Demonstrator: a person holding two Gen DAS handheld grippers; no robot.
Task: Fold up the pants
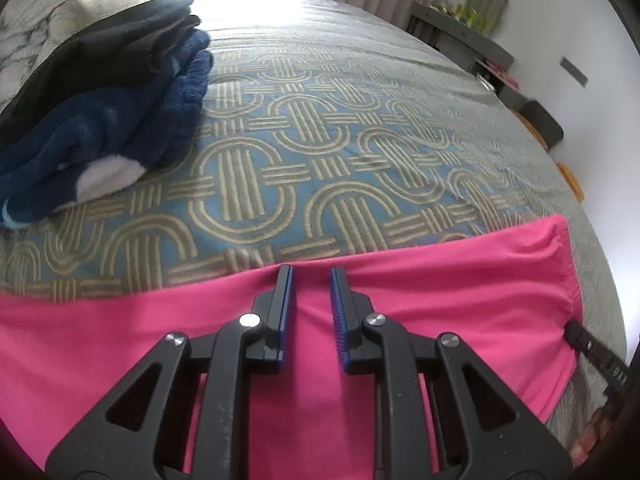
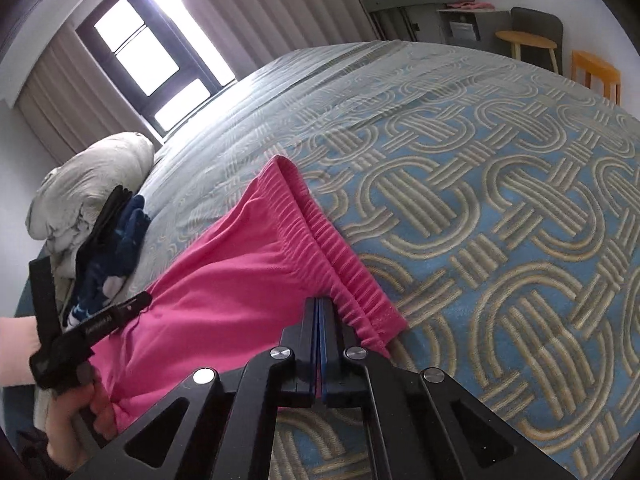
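One pair of pink pants (image 1: 400, 304) lies across the near side of the bed (image 1: 320, 128), waistband (image 2: 320, 236) toward the right. Two grippers are on it. The right gripper (image 2: 320, 320) has its jaws fully together, pinching the pants just below the waistband at the near corner. The left gripper (image 1: 310, 280) sits over the far edge of a leg, jaws parted a narrow gap with pink cloth between; whether the pads press it I cannot tell. One stack of folded dark clothes (image 1: 100, 112) sits near one pillow (image 2: 92, 184).
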